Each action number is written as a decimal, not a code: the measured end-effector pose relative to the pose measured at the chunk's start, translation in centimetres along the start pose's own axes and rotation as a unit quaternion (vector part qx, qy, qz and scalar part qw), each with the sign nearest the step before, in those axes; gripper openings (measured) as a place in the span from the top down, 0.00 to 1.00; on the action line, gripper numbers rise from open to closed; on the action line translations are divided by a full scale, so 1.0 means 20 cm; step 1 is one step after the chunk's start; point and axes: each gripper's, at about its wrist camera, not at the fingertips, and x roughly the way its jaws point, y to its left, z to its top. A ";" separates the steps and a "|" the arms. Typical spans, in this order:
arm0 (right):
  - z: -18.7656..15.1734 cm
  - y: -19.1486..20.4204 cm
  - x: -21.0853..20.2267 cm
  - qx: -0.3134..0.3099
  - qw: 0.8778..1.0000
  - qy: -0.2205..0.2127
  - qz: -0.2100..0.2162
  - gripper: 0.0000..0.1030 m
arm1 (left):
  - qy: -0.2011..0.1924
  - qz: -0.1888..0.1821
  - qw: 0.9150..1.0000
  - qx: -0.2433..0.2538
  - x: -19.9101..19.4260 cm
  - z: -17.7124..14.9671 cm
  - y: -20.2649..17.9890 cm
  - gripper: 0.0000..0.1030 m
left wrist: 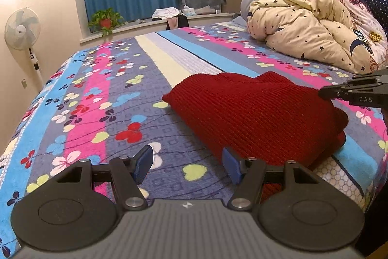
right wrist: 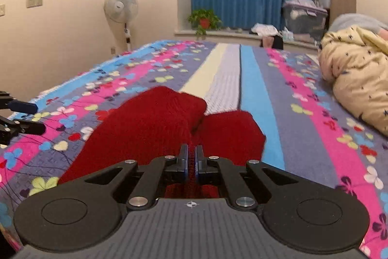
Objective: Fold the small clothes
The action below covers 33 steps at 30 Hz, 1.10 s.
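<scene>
Garment: red knit sweater (left wrist: pixel 254 118) – lying rumpled on the floral striped bedspread (left wrist: pixel 101 98), part of it lifted into a fold.
Right gripper (right wrist: pixel 191 160): pads pressed together, pinching a ridge of the red knit.
Left gripper (left wrist: pixel 188 165): 2 blue pads spread – nothing between them; sweater edge at 2 o'clock, just beside the right pad.
Background: star-print quilt (left wrist: pixel 312 28) at 1 o'clock; standing fan (left wrist: pixel 23 28) at 10 o'clock.
</scene>
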 end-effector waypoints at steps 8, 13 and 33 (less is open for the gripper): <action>-0.02 -0.01 0.03 0.030 0.999 0.033 0.032 0.93 | 0.013 0.005 1.000 -0.003 0.05 0.00 0.00 0.33; -0.06 -0.02 0.10 0.036 0.996 0.075 0.017 0.50 | 0.015 0.004 1.000 0.001 0.07 -0.01 0.00 0.33; -0.03 -0.19 -0.03 0.105 0.992 0.069 -0.009 0.80 | 0.019 0.009 1.000 -0.001 0.07 -0.01 0.01 0.33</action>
